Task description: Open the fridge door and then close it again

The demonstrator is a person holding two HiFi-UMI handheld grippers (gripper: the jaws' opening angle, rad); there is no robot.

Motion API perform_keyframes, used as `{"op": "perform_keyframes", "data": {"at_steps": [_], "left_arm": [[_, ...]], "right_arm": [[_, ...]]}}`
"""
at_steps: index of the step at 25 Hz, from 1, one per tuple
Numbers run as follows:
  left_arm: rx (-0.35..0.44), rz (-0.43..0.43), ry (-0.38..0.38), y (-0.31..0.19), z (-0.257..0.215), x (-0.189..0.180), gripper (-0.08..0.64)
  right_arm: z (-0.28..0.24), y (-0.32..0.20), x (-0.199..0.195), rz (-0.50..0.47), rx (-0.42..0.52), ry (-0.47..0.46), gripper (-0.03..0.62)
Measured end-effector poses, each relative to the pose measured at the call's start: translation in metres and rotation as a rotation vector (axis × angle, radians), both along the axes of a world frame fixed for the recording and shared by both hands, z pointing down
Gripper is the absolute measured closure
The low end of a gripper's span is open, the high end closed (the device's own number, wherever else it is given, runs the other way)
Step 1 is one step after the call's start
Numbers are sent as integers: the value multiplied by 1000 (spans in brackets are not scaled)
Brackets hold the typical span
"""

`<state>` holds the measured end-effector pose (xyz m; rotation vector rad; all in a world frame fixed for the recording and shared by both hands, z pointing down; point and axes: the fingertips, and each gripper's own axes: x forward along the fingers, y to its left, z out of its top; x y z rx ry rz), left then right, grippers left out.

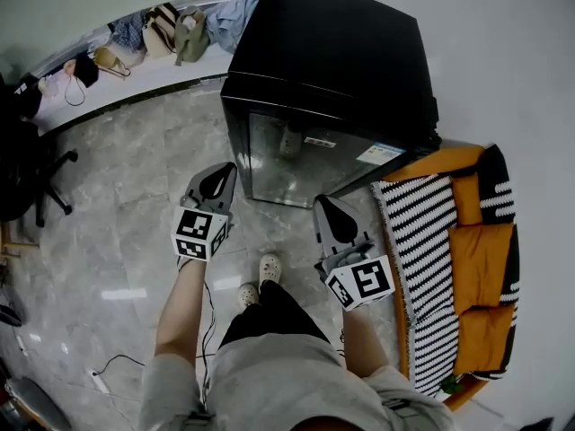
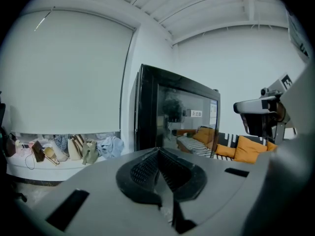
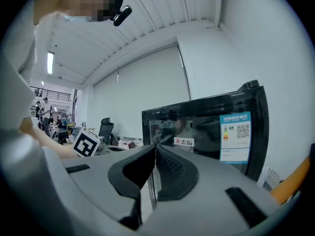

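Note:
A small black fridge (image 1: 332,70) stands on the marble floor against the white wall, and its glass door (image 1: 301,155) is closed. My left gripper (image 1: 222,172) hangs in front of the door's left part, apart from it, jaws shut with nothing between them. My right gripper (image 1: 324,204) is level with the door's right lower corner, also shut and empty. In the left gripper view the closed jaws (image 2: 158,151) point at the fridge (image 2: 177,117). The right gripper view shows its closed jaws (image 3: 154,146) before the door (image 3: 211,127) with its stickers.
A bench with orange cushions (image 1: 481,259) and a striped black-and-white blanket (image 1: 422,241) stands right of the fridge. Bags and clothes (image 1: 162,30) lie along the far wall ledge. An office chair (image 1: 31,173) is at the left. A cable (image 1: 117,362) trails on the floor.

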<state>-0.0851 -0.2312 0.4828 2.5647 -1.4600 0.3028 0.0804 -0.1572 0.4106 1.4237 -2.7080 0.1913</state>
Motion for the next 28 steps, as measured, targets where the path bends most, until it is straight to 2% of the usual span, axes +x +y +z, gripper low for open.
{"op": "perform_keyframes", "data": {"at_steps": [18, 28], "left_arm": [[112, 83, 71, 88, -75, 15, 547], [154, 55, 118, 129, -103, 3, 546]], "right_arm": [[-44, 48, -8, 23, 77, 19, 575], [-66, 83, -13, 31, 126, 36, 575]]}}
